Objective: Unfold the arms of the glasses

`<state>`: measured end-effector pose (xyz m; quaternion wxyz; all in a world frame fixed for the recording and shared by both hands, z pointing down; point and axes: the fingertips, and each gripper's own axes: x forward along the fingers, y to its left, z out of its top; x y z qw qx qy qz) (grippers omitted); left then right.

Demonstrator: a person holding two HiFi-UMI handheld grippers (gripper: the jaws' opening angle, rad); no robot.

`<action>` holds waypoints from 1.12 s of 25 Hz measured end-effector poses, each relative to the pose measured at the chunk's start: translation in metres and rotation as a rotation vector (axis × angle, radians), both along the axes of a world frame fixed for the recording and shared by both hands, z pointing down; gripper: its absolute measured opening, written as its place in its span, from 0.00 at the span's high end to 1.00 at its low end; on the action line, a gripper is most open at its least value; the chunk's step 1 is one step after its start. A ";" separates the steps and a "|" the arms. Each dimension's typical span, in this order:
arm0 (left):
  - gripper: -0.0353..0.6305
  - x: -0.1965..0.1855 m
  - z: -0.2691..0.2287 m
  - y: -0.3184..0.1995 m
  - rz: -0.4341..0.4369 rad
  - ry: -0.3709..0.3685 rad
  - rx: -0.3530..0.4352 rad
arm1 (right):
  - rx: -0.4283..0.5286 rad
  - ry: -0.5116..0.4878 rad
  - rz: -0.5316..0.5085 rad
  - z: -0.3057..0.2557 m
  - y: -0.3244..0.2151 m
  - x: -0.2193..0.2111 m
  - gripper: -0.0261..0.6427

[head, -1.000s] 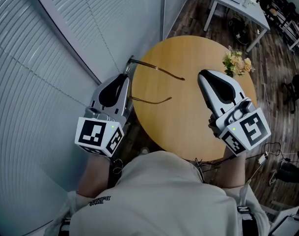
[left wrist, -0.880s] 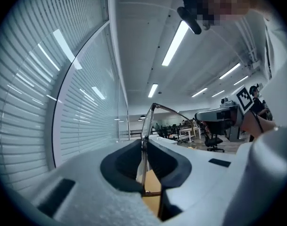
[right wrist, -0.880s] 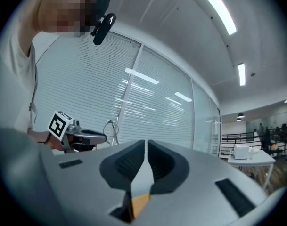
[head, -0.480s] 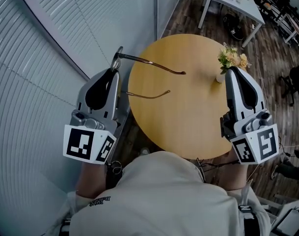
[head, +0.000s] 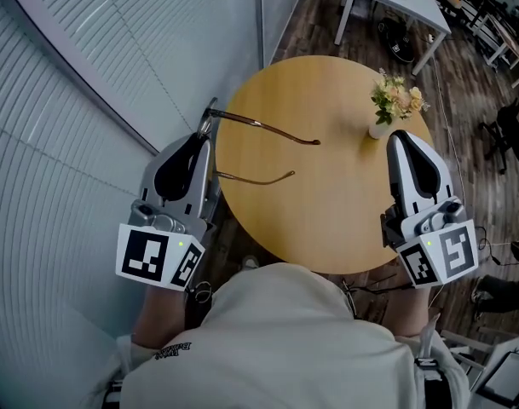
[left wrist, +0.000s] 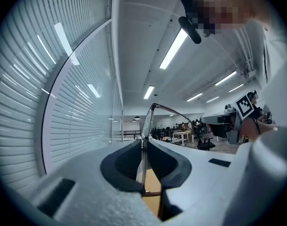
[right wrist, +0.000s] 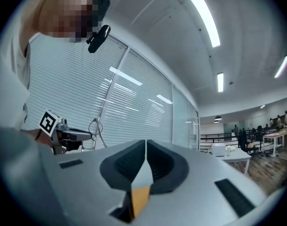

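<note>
Thin metal-framed glasses (head: 268, 127) hang over the left edge of the round wooden table (head: 327, 220). Both arms stand spread out to the right over the tabletop. My left gripper (head: 205, 138) is shut on the front frame, which in the left gripper view shows as the rim (left wrist: 144, 138) pinched between the pads and rising above them. My right gripper (head: 399, 136) sits at the table's right edge, apart from the glasses. In the right gripper view its jaws (right wrist: 145, 147) are shut with nothing between them, and the glasses (right wrist: 94, 126) show far to the left.
A small vase of flowers (head: 395, 102) stands on the table just beyond my right gripper's tip. A blind-covered glass wall (head: 114, 66) runs close along the left. A white desk (head: 394, 2) and chairs stand on the floor behind.
My right gripper has drawn away to the right, from mid-table to the right edge beside the flowers. The left gripper keeps its hold on the glasses, almost still.
</note>
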<state>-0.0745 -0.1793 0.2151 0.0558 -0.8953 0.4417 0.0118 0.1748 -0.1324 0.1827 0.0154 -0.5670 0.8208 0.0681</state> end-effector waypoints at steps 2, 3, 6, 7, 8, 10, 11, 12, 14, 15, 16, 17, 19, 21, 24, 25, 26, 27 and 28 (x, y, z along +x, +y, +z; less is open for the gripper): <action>0.87 0.001 0.011 -0.001 0.002 -0.012 -0.020 | -0.028 0.009 -0.002 0.013 -0.002 -0.002 0.91; 0.87 0.002 0.018 -0.001 0.001 -0.019 -0.032 | -0.044 0.007 -0.007 0.020 -0.003 -0.004 0.91; 0.87 0.002 0.036 -0.003 -0.004 -0.031 -0.072 | -0.092 -0.001 -0.022 0.038 -0.005 -0.010 0.91; 0.87 0.003 0.041 -0.004 -0.005 -0.034 -0.084 | -0.106 0.001 -0.025 0.044 -0.007 -0.011 0.91; 0.87 0.003 0.044 -0.004 -0.004 -0.035 -0.094 | -0.119 0.002 -0.027 0.049 -0.008 -0.012 0.91; 0.87 0.005 0.049 -0.005 -0.003 -0.035 -0.104 | -0.136 -0.001 -0.033 0.057 -0.010 -0.012 0.91; 0.87 0.005 0.050 -0.005 -0.004 -0.034 -0.105 | -0.140 -0.002 -0.036 0.059 -0.011 -0.013 0.91; 0.87 0.004 0.051 -0.006 -0.007 -0.034 -0.103 | -0.141 0.000 -0.037 0.060 -0.011 -0.014 0.91; 0.87 0.002 0.053 -0.006 -0.012 -0.033 -0.105 | -0.142 0.006 -0.038 0.061 -0.011 -0.016 0.91; 0.87 0.001 0.054 -0.006 -0.013 -0.032 -0.108 | -0.143 0.009 -0.038 0.062 -0.011 -0.017 0.91; 0.87 0.000 0.056 -0.006 -0.013 -0.031 -0.112 | -0.144 0.011 -0.040 0.062 -0.011 -0.018 0.91; 0.87 0.000 0.057 -0.006 -0.012 -0.030 -0.116 | -0.144 0.013 -0.041 0.063 -0.011 -0.019 0.91; 0.87 0.000 0.058 -0.005 -0.011 -0.026 -0.124 | -0.146 0.019 -0.043 0.063 -0.011 -0.018 0.91; 0.87 0.000 0.057 -0.004 -0.008 -0.006 -0.140 | -0.148 0.024 -0.040 0.063 -0.010 -0.017 0.91; 0.87 -0.002 0.055 -0.002 -0.005 0.023 -0.153 | -0.149 0.033 -0.031 0.063 -0.010 -0.013 0.91; 0.87 -0.003 0.055 -0.002 -0.006 0.022 -0.152 | -0.149 0.036 -0.029 0.063 -0.010 -0.012 0.91; 0.87 -0.003 0.055 -0.002 -0.007 0.019 -0.149 | -0.149 0.039 -0.027 0.063 -0.010 -0.012 0.91; 0.87 -0.003 0.055 -0.001 -0.007 0.016 -0.146 | -0.148 0.040 -0.026 0.063 -0.010 -0.012 0.91; 0.87 -0.003 0.055 -0.001 -0.007 0.014 -0.144 | -0.147 0.042 -0.026 0.064 -0.009 -0.012 0.91</action>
